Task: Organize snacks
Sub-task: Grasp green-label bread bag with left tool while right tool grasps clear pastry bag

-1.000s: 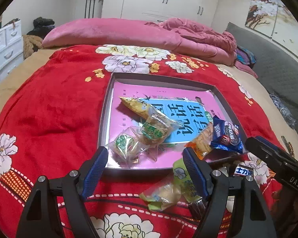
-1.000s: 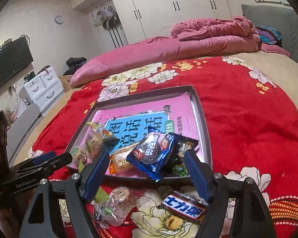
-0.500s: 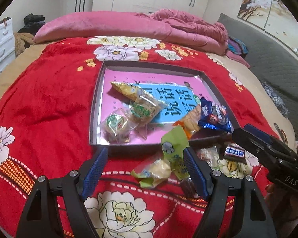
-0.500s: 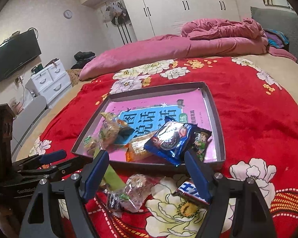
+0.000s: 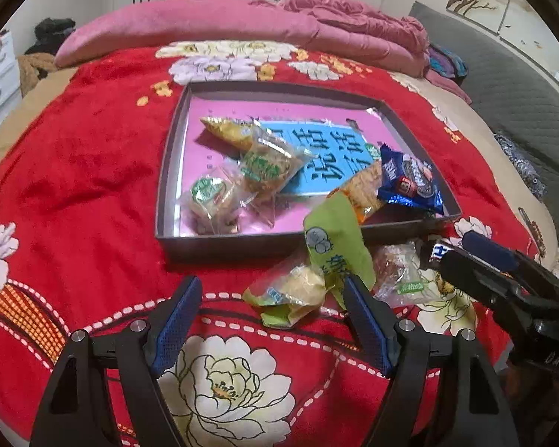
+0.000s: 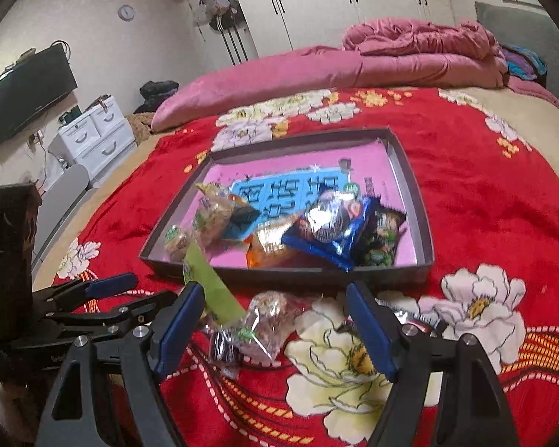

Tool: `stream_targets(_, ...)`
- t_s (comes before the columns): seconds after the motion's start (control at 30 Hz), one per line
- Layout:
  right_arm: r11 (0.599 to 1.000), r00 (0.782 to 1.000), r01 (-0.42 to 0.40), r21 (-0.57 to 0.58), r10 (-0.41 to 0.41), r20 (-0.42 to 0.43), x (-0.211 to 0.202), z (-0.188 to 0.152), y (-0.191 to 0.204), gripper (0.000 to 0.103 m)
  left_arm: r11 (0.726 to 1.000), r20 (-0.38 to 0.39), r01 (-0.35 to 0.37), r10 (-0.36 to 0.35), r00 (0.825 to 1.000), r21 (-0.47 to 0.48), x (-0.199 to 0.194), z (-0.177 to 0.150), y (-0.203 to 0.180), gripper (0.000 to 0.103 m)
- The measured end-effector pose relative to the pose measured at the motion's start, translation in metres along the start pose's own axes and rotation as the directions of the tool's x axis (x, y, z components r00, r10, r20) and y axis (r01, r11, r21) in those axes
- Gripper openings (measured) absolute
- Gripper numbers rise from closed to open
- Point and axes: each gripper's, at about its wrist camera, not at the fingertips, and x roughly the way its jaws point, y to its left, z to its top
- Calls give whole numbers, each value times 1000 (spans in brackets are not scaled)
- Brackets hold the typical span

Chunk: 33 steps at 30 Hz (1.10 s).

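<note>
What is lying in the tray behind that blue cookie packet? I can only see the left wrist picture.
Observer: A dark green snack packet. The right wrist camera shows it in the tray, with the blue cookie packet lying over its edge.
Visitor: Is anything else loose on the bed that my picture misses?
Observer: Yes, a small dark-wrapped sweet lies on the red blanket, right by the clear packet.
Visitor: And what is in the room off to the left?
Observer: A black television hangs on the wall there.
</note>
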Motion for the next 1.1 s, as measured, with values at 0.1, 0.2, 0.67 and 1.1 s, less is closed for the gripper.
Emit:
stream_targets(0.1,1000,1000,7,-2,-7,-27,5,-3,0,78,1000,-35,2,-2,999,-13,8,0,2,79)
stream_targets(0.2,1000,999,9,-5,-9,-51,10,-4,1,78,1000,-72,-7,5,997,-21,17,-1,3,79)
stream_targets(0.67,1000,990,6,12,-4,-141,45,-8,-3,77,1000,-123,-31,31,992,0,37,-1,2,79)
stream_targets(1.1,1000,985,14,-15,-16,-174,65,-10,-2,52,999,-127,-38,39,991,8,42,2,1,79)
